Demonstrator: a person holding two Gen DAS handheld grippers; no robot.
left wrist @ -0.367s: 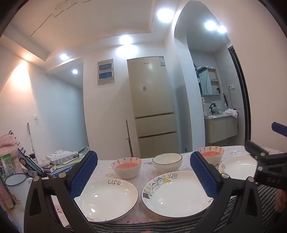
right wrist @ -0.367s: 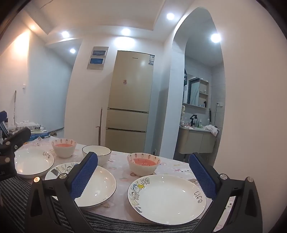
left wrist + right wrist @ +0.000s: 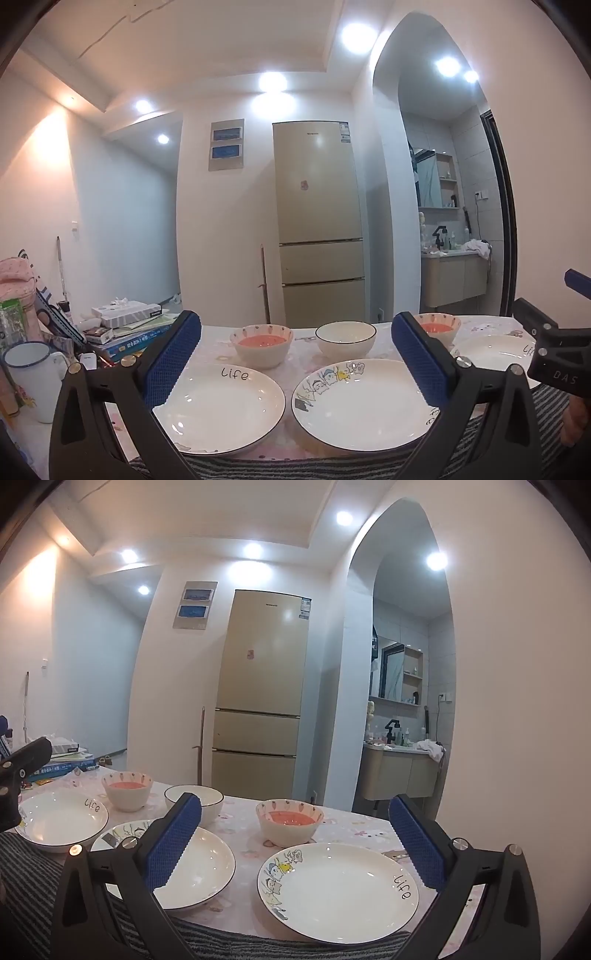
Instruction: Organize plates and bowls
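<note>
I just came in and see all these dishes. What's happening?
A person holds two grippers over the table, both open and empty: the left gripper and the right gripper. Three plates and three bowls sit untouched, nothing stacked yet. Sorting hasn't begun.

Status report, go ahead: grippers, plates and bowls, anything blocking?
Left gripper and right gripper open, empty. Three plates, three bowls on table, unstacked. Nothing blocking.
</note>
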